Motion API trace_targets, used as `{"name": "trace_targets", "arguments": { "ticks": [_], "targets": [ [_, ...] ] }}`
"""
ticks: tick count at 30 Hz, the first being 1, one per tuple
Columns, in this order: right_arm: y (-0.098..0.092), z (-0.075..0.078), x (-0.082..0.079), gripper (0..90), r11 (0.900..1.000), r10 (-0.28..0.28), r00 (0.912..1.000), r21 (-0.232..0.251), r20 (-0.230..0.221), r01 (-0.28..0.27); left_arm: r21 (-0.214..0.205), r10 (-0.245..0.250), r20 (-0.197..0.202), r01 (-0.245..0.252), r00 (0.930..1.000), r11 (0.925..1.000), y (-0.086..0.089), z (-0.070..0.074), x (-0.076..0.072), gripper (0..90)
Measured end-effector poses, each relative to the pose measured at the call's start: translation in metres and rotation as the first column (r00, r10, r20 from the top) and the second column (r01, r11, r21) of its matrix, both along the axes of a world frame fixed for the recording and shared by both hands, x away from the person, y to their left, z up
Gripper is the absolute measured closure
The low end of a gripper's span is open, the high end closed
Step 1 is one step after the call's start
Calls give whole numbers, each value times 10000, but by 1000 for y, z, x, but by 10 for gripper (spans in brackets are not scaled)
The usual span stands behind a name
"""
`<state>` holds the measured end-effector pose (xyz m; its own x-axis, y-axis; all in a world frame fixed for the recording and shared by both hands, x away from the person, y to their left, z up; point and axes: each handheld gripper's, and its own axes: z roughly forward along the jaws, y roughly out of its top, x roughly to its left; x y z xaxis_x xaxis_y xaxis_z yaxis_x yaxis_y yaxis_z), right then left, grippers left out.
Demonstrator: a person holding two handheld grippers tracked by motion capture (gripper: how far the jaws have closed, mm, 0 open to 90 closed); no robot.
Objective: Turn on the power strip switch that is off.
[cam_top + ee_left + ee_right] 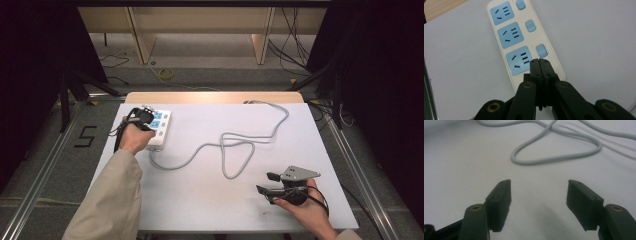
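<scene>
A cream power strip (159, 126) (554, 67) with blue sockets and blue switches lies at the table's left. My left gripper (142, 117) (539, 61) hovers over its near end, jaws shut together with nothing between them, tips above the nearest socket (520, 60) and beside the nearest switch (541, 50). The strip's grey cable (235, 145) (559, 157) loops across the middle of the table. Near the front right, my right gripper (266, 182) (539, 192) stands open and empty, pointing left toward a loop of that cable.
The white table top (200, 195) ends in a wooden strip (215, 97) at the far edge. Metal rails (45, 175) run along both sides on the floor. Wooden furniture legs (142, 45) and loose wires (295, 45) lie beyond the table.
</scene>
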<state>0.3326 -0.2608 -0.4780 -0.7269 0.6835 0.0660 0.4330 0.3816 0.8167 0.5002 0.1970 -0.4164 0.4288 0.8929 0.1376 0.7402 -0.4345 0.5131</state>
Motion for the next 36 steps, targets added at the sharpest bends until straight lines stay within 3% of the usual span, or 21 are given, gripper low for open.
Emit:
{"name": "trace_targets", "arguments": {
  "ticks": [11,36],
  "targets": [
    [0,-1,1,373,10000,-14,10000,-11,-23,14,252,-161,-133,164,9998,9995,-5,1,11,899],
    [0,-1,1,373,10000,30,10000,20,-29,-29,334,-28,-202,35,9998,9994,-6,3,27,899]
  ]
}}
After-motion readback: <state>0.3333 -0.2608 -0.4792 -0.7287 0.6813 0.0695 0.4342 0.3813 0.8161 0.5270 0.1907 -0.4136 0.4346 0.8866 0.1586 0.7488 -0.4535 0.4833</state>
